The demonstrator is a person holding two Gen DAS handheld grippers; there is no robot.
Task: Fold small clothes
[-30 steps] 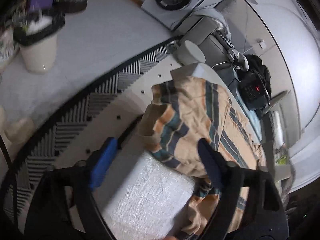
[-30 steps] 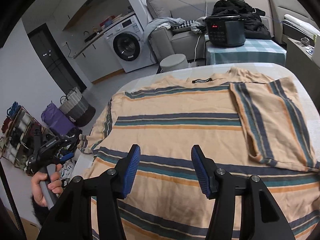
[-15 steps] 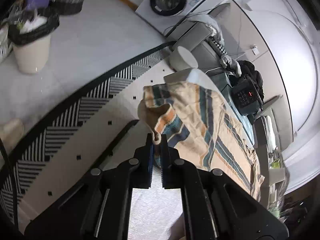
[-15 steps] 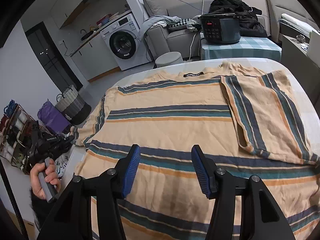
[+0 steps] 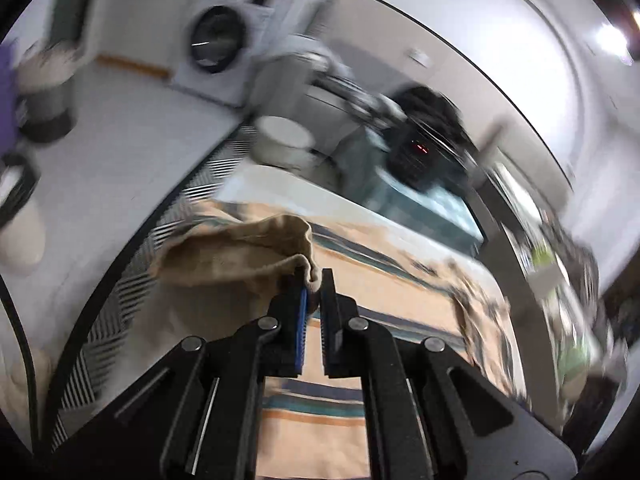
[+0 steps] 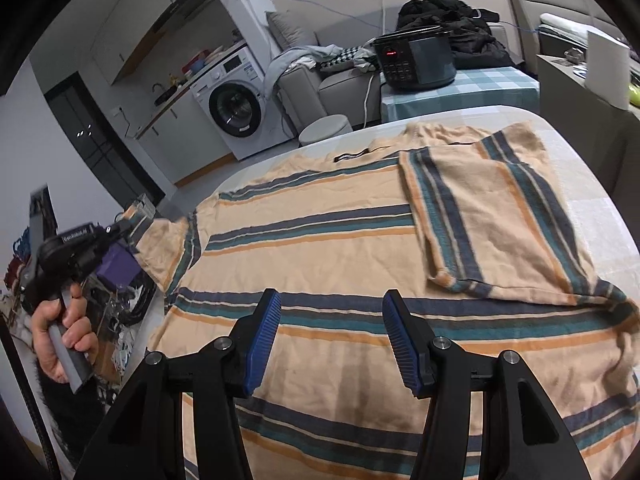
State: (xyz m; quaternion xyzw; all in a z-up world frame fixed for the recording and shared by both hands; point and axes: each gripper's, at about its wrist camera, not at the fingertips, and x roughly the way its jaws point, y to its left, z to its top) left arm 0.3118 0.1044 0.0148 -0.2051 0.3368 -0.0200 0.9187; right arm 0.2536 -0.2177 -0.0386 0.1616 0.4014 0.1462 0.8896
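Striped T-shirt [image 6: 320, 248] lies spread flat on the white bench [image 6: 592, 152], collar toward 12 o'clock in the right wrist view, with the sleeve side at 2 o'clock already folded inward over the body. The left gripper [image 5: 314, 286] has its jaws pinched narrow on the hem of the other sleeve [image 5: 240, 252], which is lifted off the bench edge at 9 o'clock; that view is motion-blurred, so how much cloth is caught cannot be told. The right gripper [image 6: 332, 332] hovers over the lower body of the shirt, jaws wide and holding nothing.

The step in hand looks like folding this left side in to match the right. To do it well, the sleeve should be carried up and across toward 3 o'clock in a low arc, so the fold line runs straight from shoulder to hem. The free gripper could press near the intended crease to stop the body sliding. Releasing only once the cloth lies flat should avoid a bunched edge.
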